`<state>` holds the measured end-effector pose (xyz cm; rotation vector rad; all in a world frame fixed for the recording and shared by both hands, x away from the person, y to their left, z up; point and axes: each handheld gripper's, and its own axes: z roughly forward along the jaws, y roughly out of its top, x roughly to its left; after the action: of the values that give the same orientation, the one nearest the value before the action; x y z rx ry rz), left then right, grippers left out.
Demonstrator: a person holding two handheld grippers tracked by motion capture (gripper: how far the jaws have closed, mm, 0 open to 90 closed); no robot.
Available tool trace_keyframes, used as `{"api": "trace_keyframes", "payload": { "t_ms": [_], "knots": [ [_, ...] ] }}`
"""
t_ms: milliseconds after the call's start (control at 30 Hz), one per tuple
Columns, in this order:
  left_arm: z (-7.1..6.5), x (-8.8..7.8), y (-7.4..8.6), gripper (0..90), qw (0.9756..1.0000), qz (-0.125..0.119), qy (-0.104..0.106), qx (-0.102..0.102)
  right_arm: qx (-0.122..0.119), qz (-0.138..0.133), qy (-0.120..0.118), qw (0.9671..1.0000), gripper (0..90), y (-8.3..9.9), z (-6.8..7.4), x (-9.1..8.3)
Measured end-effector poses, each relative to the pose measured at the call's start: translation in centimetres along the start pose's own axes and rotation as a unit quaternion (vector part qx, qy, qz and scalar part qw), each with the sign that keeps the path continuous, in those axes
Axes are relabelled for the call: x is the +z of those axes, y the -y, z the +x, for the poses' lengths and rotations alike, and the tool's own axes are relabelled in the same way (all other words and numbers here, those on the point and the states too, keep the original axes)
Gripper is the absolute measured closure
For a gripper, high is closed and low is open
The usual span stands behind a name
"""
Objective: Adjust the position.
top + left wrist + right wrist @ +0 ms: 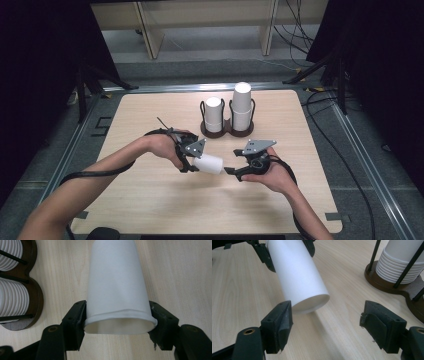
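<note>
A white paper cup (209, 164) hangs sideways just above the table, its base pointing at my right gripper. My left gripper (195, 165) is shut on the cup's rim end; in the left gripper view the cup (117, 287) sits between both jaws of that gripper (117, 326), its rim slightly squashed. My right gripper (229, 171) is open, its tips just short of the cup's base. In the right gripper view the cup (297, 272) ends over the gap of that gripper (328, 320), close to the left jaw.
A dark wooden double holder (227, 131) stands at the table's back middle with two stacks of white cups (241, 102), the right stack taller. It appears as holder (35, 293) and holder (387, 286) in the gripper views. Bare wood lies around my hands.
</note>
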<state>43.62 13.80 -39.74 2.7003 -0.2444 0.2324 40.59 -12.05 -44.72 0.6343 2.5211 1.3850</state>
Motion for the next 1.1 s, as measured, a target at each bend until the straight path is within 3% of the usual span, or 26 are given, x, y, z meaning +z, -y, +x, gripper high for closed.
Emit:
{"api": "trace_keyframes", "payload": {
  "t_ms": [133, 233, 333, 367, 600, 867, 933, 967, 1100],
  "knots": [
    [0.1, -0.1, -0.1, 37.2, 1.0000, 0.004, 0.001, 0.002, 0.004, 0.002, -0.002, 1.0000, 24.9, -0.2, 0.3, 0.2],
    [0.1, -0.1, -0.2, 37.2, 1.0000, 0.003, 0.001, -0.001, -0.008, 0.000, -0.002, 1.0000, 24.9, -0.4, 0.2, 0.4],
    [0.1, -0.2, -0.3, 37.1, 1.0000, 0.007, 0.003, -0.001, 0.001, 0.003, -0.006, 1.0000, 24.9, -0.7, 0.4, 0.5],
    [0.1, -0.2, -0.3, 37.2, 1.0000, 0.008, 0.004, -0.001, -0.010, -0.003, -0.003, 0.9999, 24.9, -0.7, 0.3, 0.6],
    [0.2, -0.2, -0.5, 37.2, 0.9999, 0.015, 0.003, -0.003, -0.014, 0.004, -0.011, 0.9998, 25.1, -1.4, 0.5, 0.8],
    [0.1, -0.1, -0.9, 37.2, 0.9997, 0.022, 0.008, 0.003, -0.035, 0.008, -0.020, 0.9991, 25.3, -2.5, 0.9, 1.4],
    [0.2, -0.1, -1.0, 37.2, 0.9997, 0.022, 0.009, 0.004, -0.023, 0.015, -0.020, 0.9994, 25.3, -2.5, 1.2, 1.6],
    [0.2, -0.1, -1.0, 37.2, 0.9997, 0.023, 0.009, 0.005, -0.043, 0.013, -0.019, 0.9988, 25.3, -2.6, 0.9, 1.8],
    [0.3, -0.2, -1.2, 37.2, 0.9996, 0.026, 0.010, 0.007, -0.045, 0.019, -0.022, 0.9986, 25.2, -2.7, 1.2, 2.3]
  ]
}}
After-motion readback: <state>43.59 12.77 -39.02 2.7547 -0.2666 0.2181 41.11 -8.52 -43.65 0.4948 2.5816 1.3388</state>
